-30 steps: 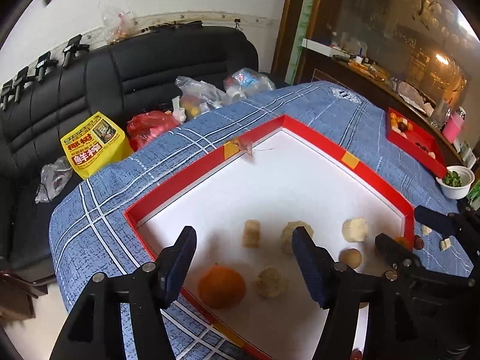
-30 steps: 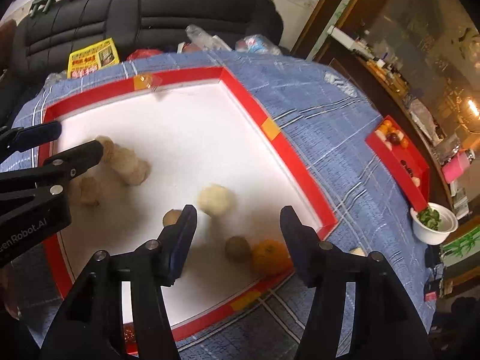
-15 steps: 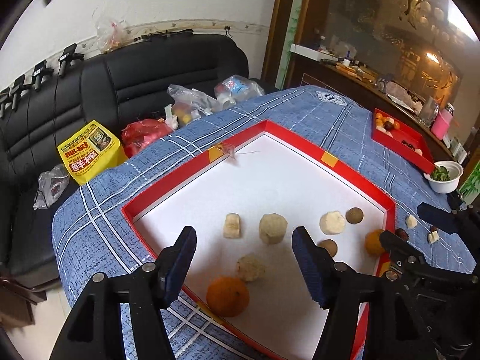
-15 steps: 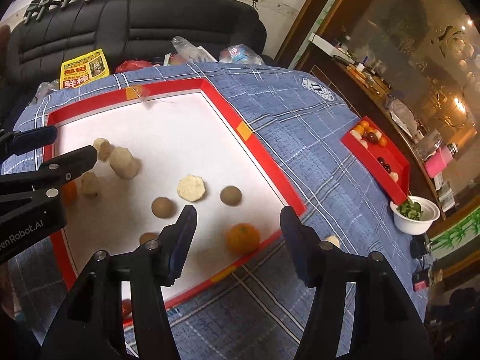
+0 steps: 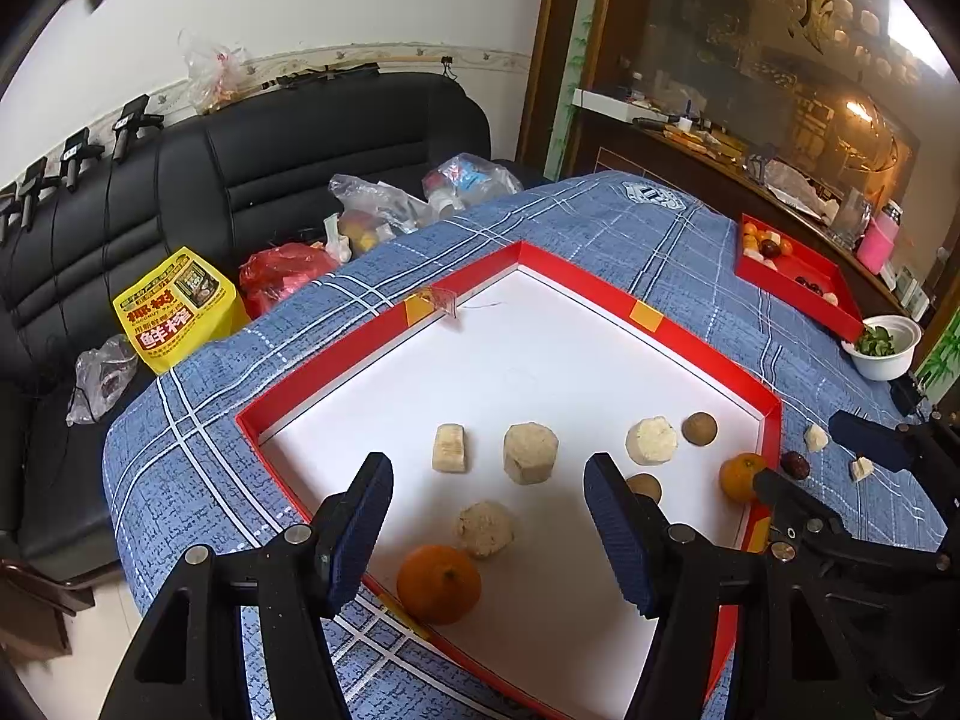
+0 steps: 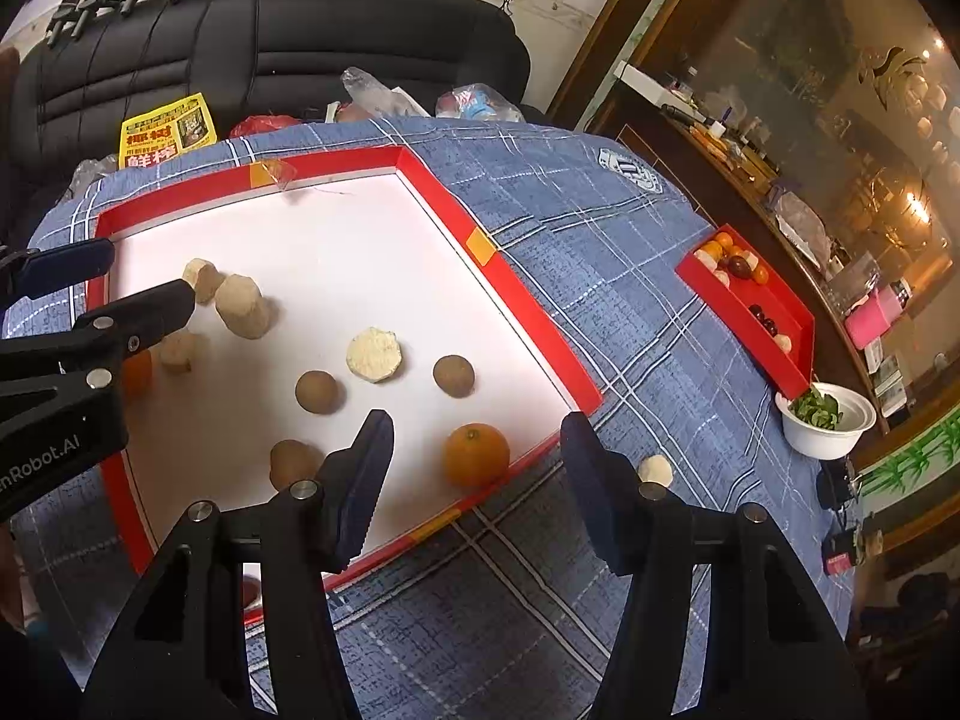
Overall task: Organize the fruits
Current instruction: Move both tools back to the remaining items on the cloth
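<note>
A big red-rimmed white tray (image 5: 384,336) (image 6: 528,312) lies on the blue plaid table. In it are two oranges (image 5: 438,584) (image 6: 476,454), several pale peeled fruit chunks (image 5: 530,453) (image 6: 373,354) and brown round fruits (image 5: 699,428) (image 6: 454,375). My left gripper (image 5: 489,519) is open and empty, held above the near orange and chunks. My right gripper (image 6: 477,480) is open and empty, above the tray's near right corner by the other orange. A pale piece (image 6: 655,470) and a dark fruit (image 5: 795,464) lie on the cloth outside the tray.
A small red tray (image 6: 774,330) (image 5: 798,294) with small fruits sits at the far right. A white bowl (image 6: 825,420) (image 5: 887,347) of greens stands beside it. A black sofa (image 5: 240,180) with bags and a yellow box (image 5: 174,306) is behind the table.
Both grippers have pulled back and up from the tray, so the fruits look smaller and farther. Both stayed open and empty.
</note>
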`<action>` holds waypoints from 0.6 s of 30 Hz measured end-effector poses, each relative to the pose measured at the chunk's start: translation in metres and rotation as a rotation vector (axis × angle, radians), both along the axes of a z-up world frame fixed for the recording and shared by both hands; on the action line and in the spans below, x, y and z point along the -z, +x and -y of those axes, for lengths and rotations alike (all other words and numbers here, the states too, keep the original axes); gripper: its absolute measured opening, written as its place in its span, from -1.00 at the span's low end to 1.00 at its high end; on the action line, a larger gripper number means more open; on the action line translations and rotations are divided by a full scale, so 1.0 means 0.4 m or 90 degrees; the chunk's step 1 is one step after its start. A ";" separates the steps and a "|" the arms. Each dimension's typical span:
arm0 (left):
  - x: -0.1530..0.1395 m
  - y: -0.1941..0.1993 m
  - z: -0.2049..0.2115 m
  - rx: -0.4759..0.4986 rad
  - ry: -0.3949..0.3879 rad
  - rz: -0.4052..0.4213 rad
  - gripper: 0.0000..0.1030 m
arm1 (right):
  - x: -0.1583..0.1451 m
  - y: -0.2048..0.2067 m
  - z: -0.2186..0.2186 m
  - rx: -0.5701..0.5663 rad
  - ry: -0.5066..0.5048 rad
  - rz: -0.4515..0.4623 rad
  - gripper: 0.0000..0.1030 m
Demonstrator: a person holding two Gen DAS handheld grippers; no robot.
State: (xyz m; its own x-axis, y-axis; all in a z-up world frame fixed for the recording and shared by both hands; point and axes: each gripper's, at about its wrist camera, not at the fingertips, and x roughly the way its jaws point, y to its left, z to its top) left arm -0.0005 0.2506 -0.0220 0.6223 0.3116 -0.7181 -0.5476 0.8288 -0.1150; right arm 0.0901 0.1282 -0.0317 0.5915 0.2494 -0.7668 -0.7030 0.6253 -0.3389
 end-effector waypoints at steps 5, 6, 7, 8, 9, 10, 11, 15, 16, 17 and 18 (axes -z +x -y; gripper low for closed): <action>0.000 0.001 0.003 0.004 0.001 -0.001 0.24 | 0.007 0.005 0.005 0.003 -0.005 -0.005 0.13; 0.000 0.001 0.005 0.005 0.003 -0.001 0.24 | 0.008 0.006 0.006 0.003 -0.005 -0.007 0.13; -0.001 0.001 0.007 0.007 0.004 -0.001 0.24 | 0.009 0.006 0.007 0.003 -0.005 -0.007 0.13; -0.001 0.002 0.009 0.008 0.005 -0.001 0.24 | 0.009 0.006 0.009 0.003 -0.005 -0.007 0.13; -0.002 0.002 0.011 0.008 0.005 -0.001 0.24 | 0.009 0.006 0.009 0.004 -0.004 -0.007 0.13; -0.002 0.002 0.012 0.008 0.005 0.000 0.24 | 0.009 0.006 0.011 0.005 -0.004 -0.008 0.13; -0.003 0.002 0.013 0.008 0.005 0.000 0.24 | 0.009 0.005 0.013 0.005 -0.003 -0.008 0.13; -0.010 0.006 0.024 0.009 0.006 0.003 0.24 | 0.008 0.006 0.024 0.009 0.001 -0.009 0.13; -0.013 0.008 0.031 0.012 0.007 0.004 0.24 | 0.008 0.006 0.030 0.011 0.004 -0.009 0.13; -0.014 0.010 0.038 0.016 0.008 0.006 0.24 | 0.007 0.007 0.040 0.014 0.008 -0.010 0.13; -0.017 0.013 0.050 0.023 0.008 0.009 0.24 | 0.006 0.008 0.050 0.017 0.013 -0.010 0.13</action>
State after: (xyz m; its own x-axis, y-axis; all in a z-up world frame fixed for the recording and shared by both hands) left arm 0.0045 0.2307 -0.0152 0.6427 0.2979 -0.7058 -0.5162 0.8491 -0.1117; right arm 0.0932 0.1084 -0.0340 0.5857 0.2487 -0.7714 -0.6911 0.6505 -0.3150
